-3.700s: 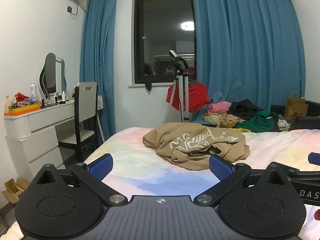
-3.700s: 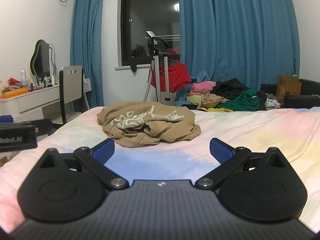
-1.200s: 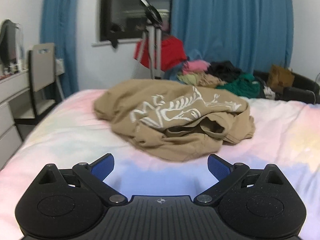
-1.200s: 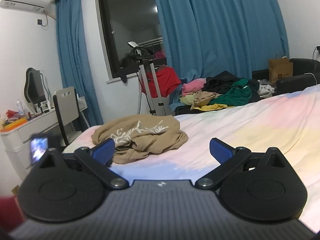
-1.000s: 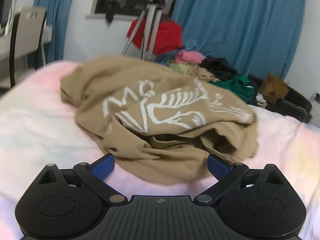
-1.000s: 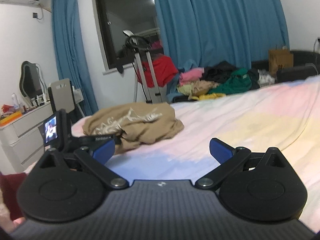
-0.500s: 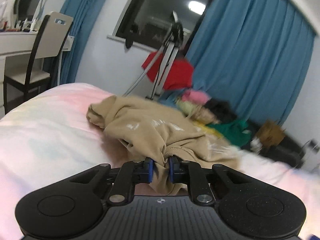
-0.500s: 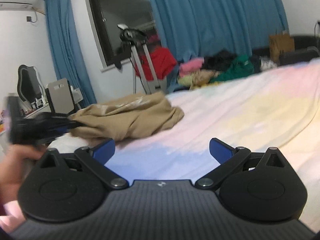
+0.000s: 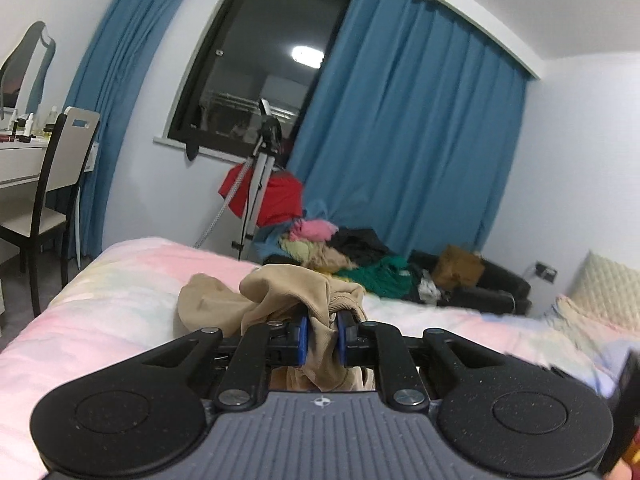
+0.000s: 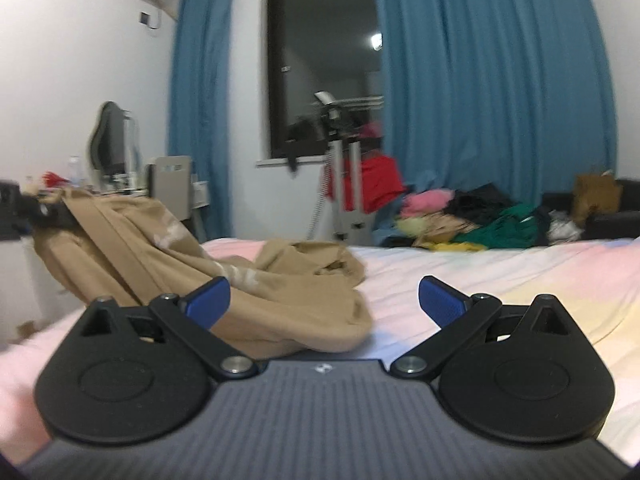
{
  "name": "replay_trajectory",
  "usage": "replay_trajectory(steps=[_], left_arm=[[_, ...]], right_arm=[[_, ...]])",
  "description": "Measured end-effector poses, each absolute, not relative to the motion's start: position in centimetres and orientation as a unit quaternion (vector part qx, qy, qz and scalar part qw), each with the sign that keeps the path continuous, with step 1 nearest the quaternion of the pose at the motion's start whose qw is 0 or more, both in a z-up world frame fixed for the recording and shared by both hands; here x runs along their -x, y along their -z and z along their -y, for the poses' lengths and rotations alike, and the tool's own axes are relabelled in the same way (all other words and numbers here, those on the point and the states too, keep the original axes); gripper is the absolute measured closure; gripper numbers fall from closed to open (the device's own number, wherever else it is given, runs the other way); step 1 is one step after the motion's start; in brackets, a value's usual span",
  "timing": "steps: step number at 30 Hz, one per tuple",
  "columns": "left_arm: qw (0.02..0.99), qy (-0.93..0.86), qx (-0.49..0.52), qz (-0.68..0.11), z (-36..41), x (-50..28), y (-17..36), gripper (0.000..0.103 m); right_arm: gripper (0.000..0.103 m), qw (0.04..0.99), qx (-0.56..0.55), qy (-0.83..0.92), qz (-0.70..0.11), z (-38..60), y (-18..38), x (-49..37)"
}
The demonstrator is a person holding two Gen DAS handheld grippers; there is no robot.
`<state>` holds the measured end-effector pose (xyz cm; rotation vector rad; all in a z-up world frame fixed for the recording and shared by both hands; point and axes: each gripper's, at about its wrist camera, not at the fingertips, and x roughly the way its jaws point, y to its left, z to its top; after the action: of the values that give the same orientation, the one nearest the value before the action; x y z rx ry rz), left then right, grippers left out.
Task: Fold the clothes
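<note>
Tan garment [image 10: 280,304], pastel bedsheet [image 10: 520,280], blue curtains [image 10: 492,80]

Left gripper [image 9: 321,339] fingers [image 9: 301,340] pinch tan garment [image 9: 280,300] over bed [image 9: 120,276].

Both wrist cameras look low across the bed [image 9: 120,280] toward the window [image 10: 324,80], sharing the tan garment [image 10: 280,304].

Wide bed [image 9: 120,280] under a pastel sheet, washed in pink, pale yellow and blue, wrinkled toward the right. On it, a tan garment [image 10: 288,300] with a white print, crumpled, one end raised off the sheet at the left, the rest spread and sagging onto the pink part. Beyond the far edge, lower down, a heap of clothes [image 10: 472,220]: pink, yellow, black, green; what carries it cannot be told.
</note>
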<state>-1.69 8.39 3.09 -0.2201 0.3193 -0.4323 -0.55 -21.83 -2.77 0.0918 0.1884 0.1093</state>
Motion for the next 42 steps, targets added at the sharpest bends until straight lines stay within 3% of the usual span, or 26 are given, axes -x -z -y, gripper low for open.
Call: replay_trajectory(steps=[4,5,8,11,20,22,23,27,34,40,42], left_arm=[[0.957,0.196,0.108,-0.187,-9.1,3.1,-2.5,0.087],[0.956,0.192,0.114,-0.193,-9.3,3.1,-2.4,0.087],[0.952,0.181,0.131,-0.208,-10.1,2.6,-1.9,0.086],[0.949,0.172,0.143,-0.223,-10.8,0.9,-1.3,0.086],[0.949,0.160,0.143,-0.233,-9.9,-2.6,-0.2,0.085],[0.948,0.159,0.141,-0.235,-9.6,-3.2,0.1,0.085],[0.948,0.159,0.140,-0.239,-9.5,-3.4,0.2,0.085],[0.945,0.154,0.136,-0.256,-9.2,-4.3,0.9,0.083],[0.936,0.173,0.119,-0.282,-8.1,-4.5,1.7,0.078],[0.926,0.202,0.117,-0.296,-6.3,-3.9,3.1,0.064],[0.922,0.210,0.094,-0.312,-5.1,-3.8,3.8,0.062]], right_arm=[[0.003,0.984,-0.074,-0.102,-0.123,20.2,3.2,0.7],[0.007,0.981,-0.078,-0.113,-0.134,19.8,3.6,0.5],[0.031,0.973,-0.074,-0.134,-0.172,18.7,4.9,-0.4],[0.040,0.967,-0.074,-0.150,-0.190,17.3,6.3,-1.4],[0.043,0.954,-0.069,-0.187,-0.225,13.6,9.6,-4.5],[0.063,0.955,-0.080,-0.167,-0.233,14.0,10.1,-5.3],[0.080,0.954,-0.090,-0.160,-0.238,14.3,10.2,-5.6],[0.089,0.954,-0.121,-0.147,-0.232,15.8,9.0,-5.7],[0.092,0.958,-0.177,-0.110,-0.198,20.5,5.9,-5.2],[0.094,0.965,-0.207,-0.070,-0.145,24.6,3.4,-3.8],[0.099,0.969,-0.209,-0.051,-0.125,25.7,2.6,-3.3]])
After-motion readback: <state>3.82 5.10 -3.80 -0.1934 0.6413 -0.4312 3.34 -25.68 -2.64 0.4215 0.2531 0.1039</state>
